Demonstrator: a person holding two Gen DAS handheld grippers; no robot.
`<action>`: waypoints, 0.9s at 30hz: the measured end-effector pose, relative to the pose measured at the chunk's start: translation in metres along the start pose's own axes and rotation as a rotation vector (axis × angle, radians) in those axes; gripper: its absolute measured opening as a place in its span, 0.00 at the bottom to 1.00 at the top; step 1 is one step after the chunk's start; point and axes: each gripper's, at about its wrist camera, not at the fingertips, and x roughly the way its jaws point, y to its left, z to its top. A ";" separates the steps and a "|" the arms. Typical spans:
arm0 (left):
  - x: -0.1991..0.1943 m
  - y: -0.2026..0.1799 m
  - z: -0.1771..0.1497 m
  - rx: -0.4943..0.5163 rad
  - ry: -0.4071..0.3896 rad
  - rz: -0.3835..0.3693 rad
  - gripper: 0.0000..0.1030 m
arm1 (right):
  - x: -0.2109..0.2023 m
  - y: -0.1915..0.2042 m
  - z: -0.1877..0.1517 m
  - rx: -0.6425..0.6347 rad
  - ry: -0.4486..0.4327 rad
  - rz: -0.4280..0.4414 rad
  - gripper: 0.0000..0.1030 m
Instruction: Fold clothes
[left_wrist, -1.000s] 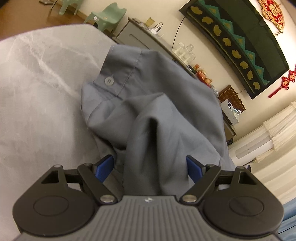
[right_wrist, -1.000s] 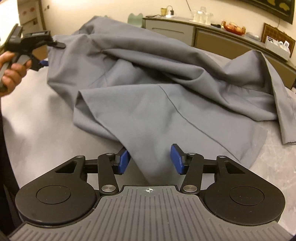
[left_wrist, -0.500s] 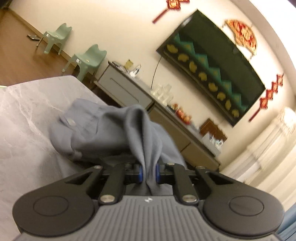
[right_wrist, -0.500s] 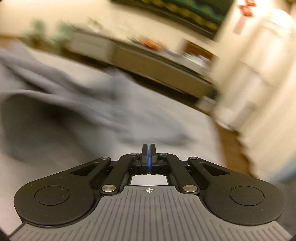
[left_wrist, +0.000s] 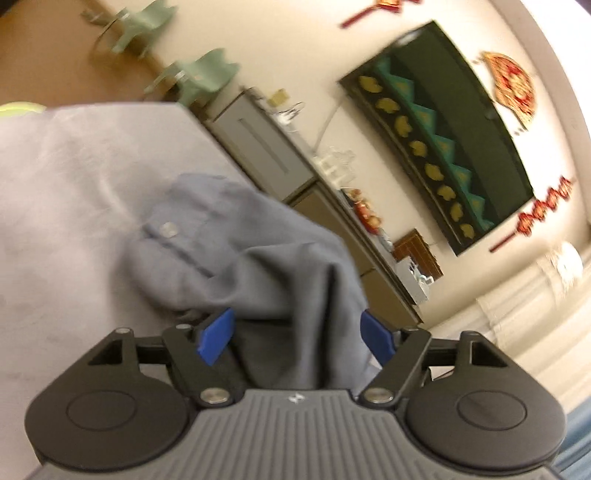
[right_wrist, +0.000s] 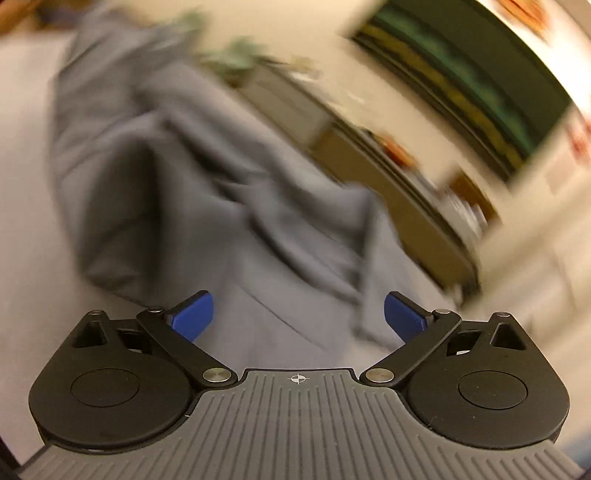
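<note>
One grey shirt (left_wrist: 258, 258) lies bunched up on the pale, marbled bench (left_wrist: 66, 192). The left gripper (left_wrist: 297, 332) has just been opening its jaws; they are wide now, with a fold of shirt loose between them. The right gripper (right_wrist: 298, 314) has jaws that just opened wide too, over the cloth. A long cabinet (left_wrist: 266, 147) stands by the cream wall, with two green chairs (left_wrist: 199, 74) and a dark screen (left_wrist: 443, 140).

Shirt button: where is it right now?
In the left wrist view, the button sits on the grey shirt at its far-left end, left of centre, on the pale tabletop and beyond the left gripper.
</note>
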 end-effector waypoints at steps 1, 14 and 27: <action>0.001 0.001 0.000 0.003 0.011 0.004 0.78 | 0.008 0.011 0.005 -0.045 0.001 0.019 0.96; 0.073 -0.066 0.007 0.289 0.068 0.056 0.11 | 0.071 -0.012 -0.001 0.114 0.215 0.070 0.00; -0.009 -0.050 0.043 0.311 -0.113 0.217 0.35 | -0.013 -0.030 0.002 0.278 -0.004 0.185 0.66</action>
